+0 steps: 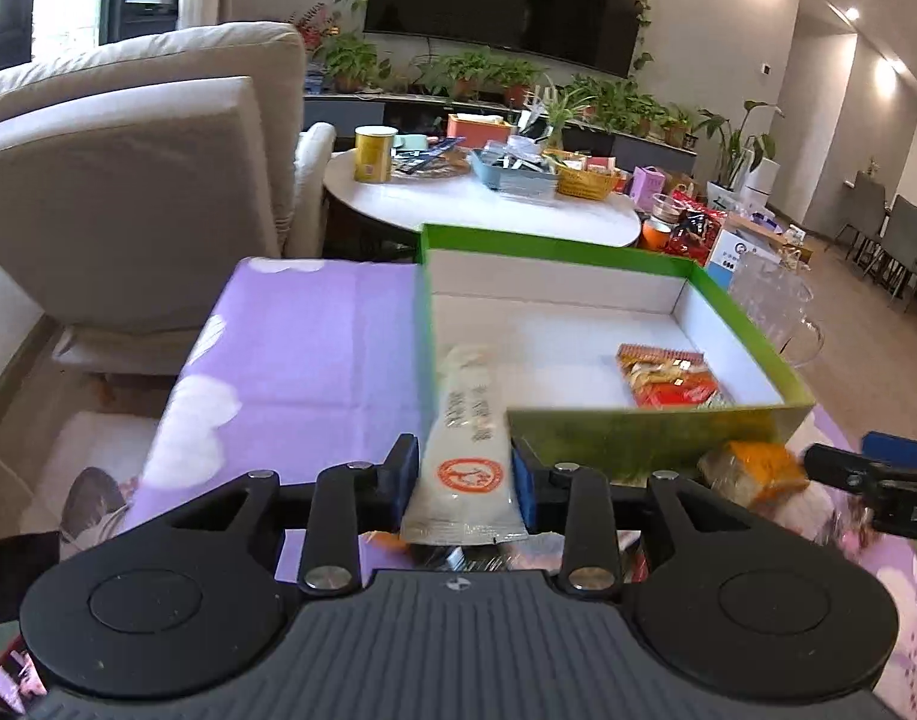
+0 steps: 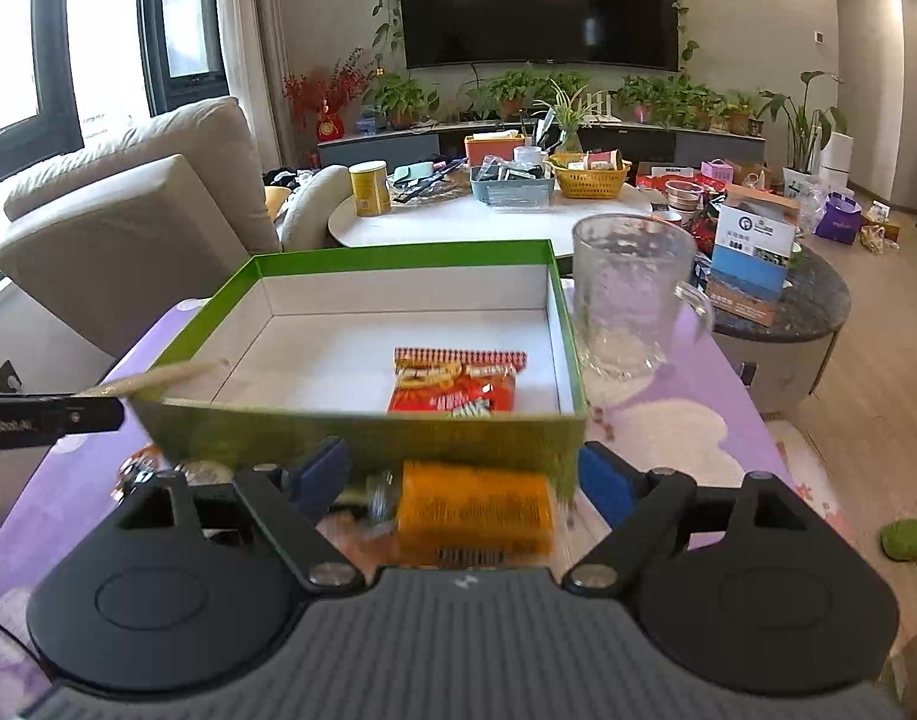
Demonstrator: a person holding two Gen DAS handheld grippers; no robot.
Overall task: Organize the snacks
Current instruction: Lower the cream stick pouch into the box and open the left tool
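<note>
At lower centre, a white snack pouch (image 1: 464,468) is clamped across its middle by the left gripper (image 1: 463,471), its tip over the green box (image 1: 632,432). The right gripper (image 2: 458,483) is spread wide around an orange packet (image 2: 473,510), bottom centre. Both are judged light, soft and crinkly, best pinched mid-body.

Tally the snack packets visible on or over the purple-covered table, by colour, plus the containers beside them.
White packet, held in the left gripper: 1
Red packet, in the green box: 1
Orange packet, between the right gripper fingers: 1
Green box: 1
Glass mug: 1
Total: 5
</note>
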